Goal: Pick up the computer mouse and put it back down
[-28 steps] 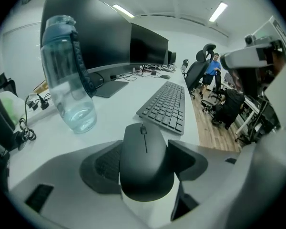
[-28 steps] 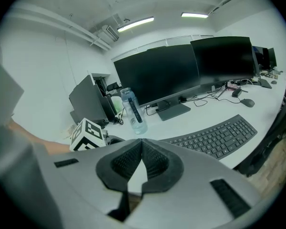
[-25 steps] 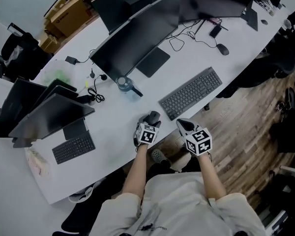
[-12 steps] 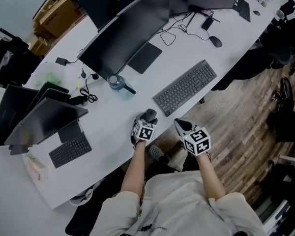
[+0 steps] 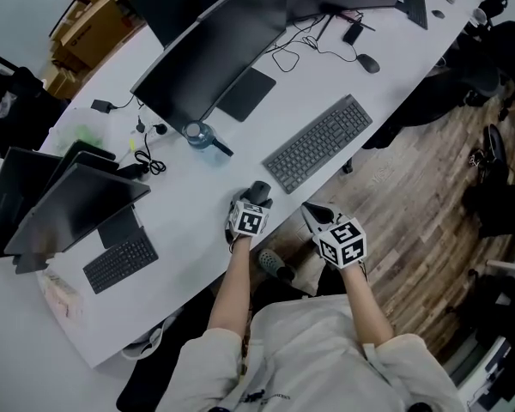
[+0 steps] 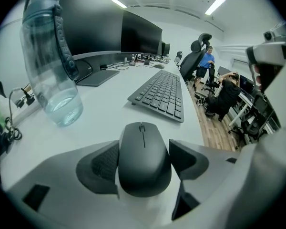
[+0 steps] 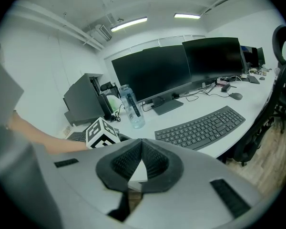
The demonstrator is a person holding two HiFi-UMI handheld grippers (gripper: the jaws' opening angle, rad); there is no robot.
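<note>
Left hand-held gripper [image 6: 145,152] pinches the computer mouse [image 6: 144,142] by its flanks, lower centre, near the desk [image 6: 100,104] edge. Likely light, rigid, slick-shelled; mid-sides grip suits. Right hand-held gripper [image 7: 141,159] clenched, empty.

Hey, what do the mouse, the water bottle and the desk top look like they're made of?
Mouse: likely matte black plastic, since the shell is smooth with only a soft, dull sheen.
Water bottle: clear, bluish-tinted plastic probably, though glass can't be ruled out; you can see straight through its wall.
Desk top: smooth white surface, probably laminate, with faint even reflections and no grain.
</note>
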